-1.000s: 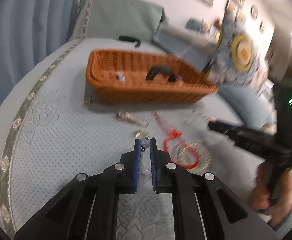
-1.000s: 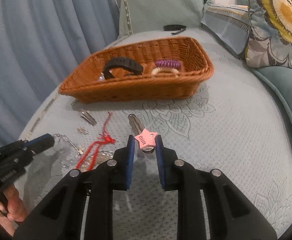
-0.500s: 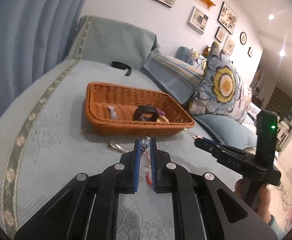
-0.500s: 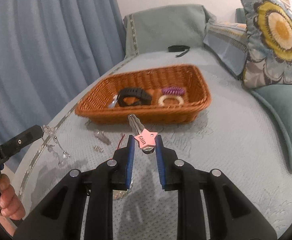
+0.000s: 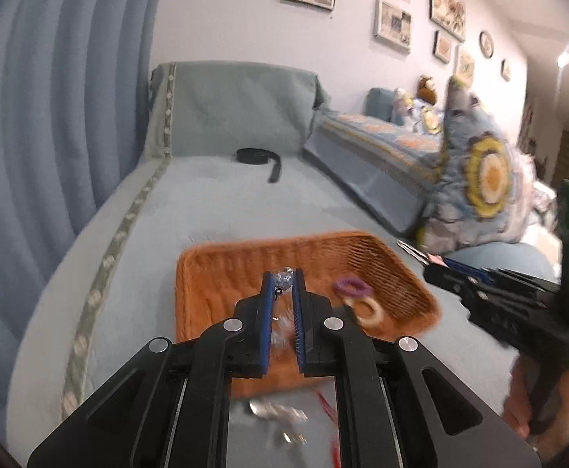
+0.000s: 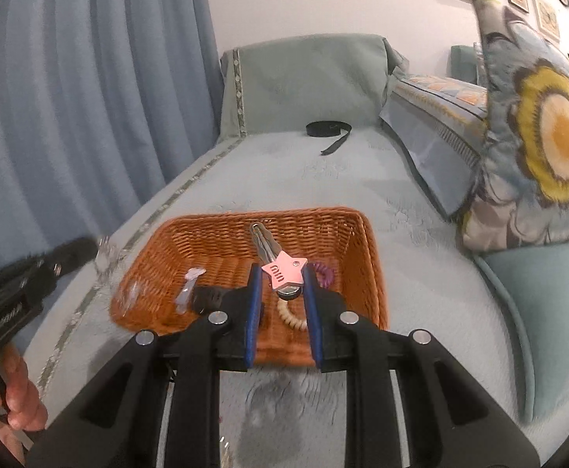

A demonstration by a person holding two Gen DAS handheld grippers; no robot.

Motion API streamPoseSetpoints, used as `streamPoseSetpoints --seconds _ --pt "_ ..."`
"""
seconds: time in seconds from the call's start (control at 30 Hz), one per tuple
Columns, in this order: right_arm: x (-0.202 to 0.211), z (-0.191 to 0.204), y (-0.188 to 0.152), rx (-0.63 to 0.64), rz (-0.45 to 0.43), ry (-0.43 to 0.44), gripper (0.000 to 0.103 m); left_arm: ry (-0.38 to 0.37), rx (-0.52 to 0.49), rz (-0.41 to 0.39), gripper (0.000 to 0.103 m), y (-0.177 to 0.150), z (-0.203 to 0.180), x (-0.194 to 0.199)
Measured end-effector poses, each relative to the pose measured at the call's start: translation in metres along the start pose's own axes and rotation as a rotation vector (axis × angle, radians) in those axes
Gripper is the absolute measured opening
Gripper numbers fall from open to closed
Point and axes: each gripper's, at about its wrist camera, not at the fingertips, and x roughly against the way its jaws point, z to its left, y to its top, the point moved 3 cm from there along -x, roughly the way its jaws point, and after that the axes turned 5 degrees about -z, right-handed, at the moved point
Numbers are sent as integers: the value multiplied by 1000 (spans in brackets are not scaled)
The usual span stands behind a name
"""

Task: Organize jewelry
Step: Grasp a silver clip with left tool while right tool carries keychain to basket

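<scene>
The left gripper (image 5: 283, 277), at center frame, pinches 1 clear bead chain (image 5: 284, 275) over the wicker basket (image 5: 222, 269). The right gripper (image 6: 280, 279) clamps 1 pink star hair clip (image 6: 284, 269) over that basket, which holds 1 purple coil tie (image 6: 323, 271), 1 cream ring (image 6: 292, 318) and 1 black band (image 6: 206, 296).

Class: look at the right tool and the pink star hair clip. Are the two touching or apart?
Touching. The right wrist view shows the right tool with both blue pads closed against the pink star hair clip, holding it above the wicker basket.
</scene>
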Motion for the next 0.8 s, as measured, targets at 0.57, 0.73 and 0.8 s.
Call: streamPoseSetpoints --seconds 0.57,0.73,0.8 --pt "-88 -27 -19 -111 183 57 21 86 -20 117 22 -29 14 -83" --pt "-79 -32 -18 -146 171 61 32 82 -39 71 42 -26 8 -59" --pt "-72 -31 -19 -146 172 64 33 91 -39 48 43 -25 7 -45"
